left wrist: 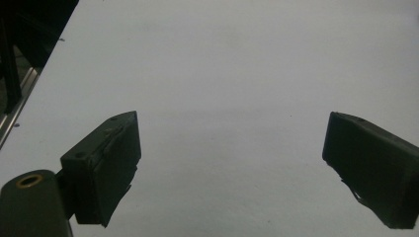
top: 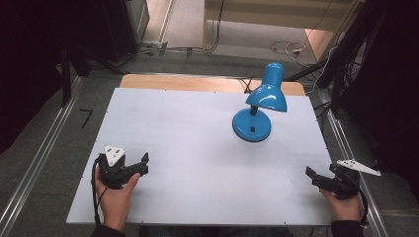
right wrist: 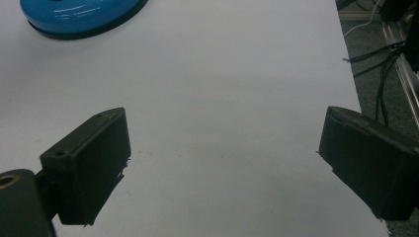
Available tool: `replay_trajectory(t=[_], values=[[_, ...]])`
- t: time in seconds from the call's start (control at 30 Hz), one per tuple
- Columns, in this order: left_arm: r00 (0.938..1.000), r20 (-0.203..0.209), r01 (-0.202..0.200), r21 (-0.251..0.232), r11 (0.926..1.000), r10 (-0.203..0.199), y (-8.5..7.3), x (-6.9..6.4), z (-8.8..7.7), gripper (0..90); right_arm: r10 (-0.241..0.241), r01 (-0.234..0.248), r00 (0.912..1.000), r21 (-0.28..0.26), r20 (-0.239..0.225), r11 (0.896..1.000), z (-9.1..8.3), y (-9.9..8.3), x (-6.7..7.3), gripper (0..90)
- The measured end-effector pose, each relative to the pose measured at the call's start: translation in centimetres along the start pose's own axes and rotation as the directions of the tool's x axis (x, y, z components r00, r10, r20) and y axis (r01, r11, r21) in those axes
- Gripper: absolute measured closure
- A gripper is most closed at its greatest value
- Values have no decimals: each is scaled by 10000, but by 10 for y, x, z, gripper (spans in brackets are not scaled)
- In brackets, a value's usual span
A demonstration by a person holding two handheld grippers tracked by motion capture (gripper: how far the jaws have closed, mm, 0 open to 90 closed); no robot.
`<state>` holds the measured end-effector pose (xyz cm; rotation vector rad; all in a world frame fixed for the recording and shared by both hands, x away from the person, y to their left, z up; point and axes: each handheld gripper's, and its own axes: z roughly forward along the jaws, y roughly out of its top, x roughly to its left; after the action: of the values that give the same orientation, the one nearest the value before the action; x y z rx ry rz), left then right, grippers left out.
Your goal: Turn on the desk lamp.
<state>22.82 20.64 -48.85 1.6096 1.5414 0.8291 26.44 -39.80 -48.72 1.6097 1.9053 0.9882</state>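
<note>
A blue desk lamp (top: 261,101) stands upright on the white table (top: 197,148), right of centre toward the back, its shade tilted over a round blue base (right wrist: 79,17). My left gripper (top: 143,165) rests near the front left corner, held by a hand, jaws wide apart and nothing between them. In the left gripper view the left gripper (left wrist: 230,163) looks over bare white tabletop. My right gripper (top: 312,176) sits near the front right edge, open and empty, with the lamp base far ahead to its left in the right gripper view, where the right gripper (right wrist: 222,163) spans bare table.
The table's right edge (right wrist: 348,74) runs close beside the right gripper, with cables (right wrist: 383,64) and a metal rail beyond it. A rail (top: 34,163) also runs along the left side. A wooden strip (top: 197,83) borders the table's back.
</note>
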Motion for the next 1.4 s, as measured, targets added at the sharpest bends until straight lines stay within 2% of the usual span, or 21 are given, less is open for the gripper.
replay_trajectory(t=[0.07,0.17,0.3,0.47,0.57,0.67,0.8,1.13,1.4], values=[[9997,-38,-237,225,9995,238,-1,-1,1,75,8,-8,10000,-23,-32,10000,1,0,0,41],[9994,-176,-287,273,9992,292,-2,-1,2,75,-86,86,10000,6,-12,10000,2,1,1,41],[9993,-288,-216,175,9996,221,-2,1,1,75,-142,142,9999,0,29,9999,3,2,3,41],[9998,-185,-98,223,9997,102,-3,1,1,59,-129,129,9999,-12,33,9999,4,5,4,41],[9997,-147,-168,187,9997,171,-3,0,0,59,-174,174,9998,-39,36,9998,4,6,5,41],[9997,-214,-123,137,9998,126,-2,0,-1,59,-196,196,9998,-56,30,9998,5,6,6,41],[9999,-141,-52,95,9999,54,-2,-1,-1,59,-237,237,9997,-5,23,9997,9,9,10,41],[9999,-83,-82,70,9999,82,-2,0,-2,59,-654,657,9974,93,-309,9978,21,17,32,41],[9999,89,-144,-26,9999,144,-2,-1,-2,60,-761,765,9959,56,-492,9971,28,23,41,41]])
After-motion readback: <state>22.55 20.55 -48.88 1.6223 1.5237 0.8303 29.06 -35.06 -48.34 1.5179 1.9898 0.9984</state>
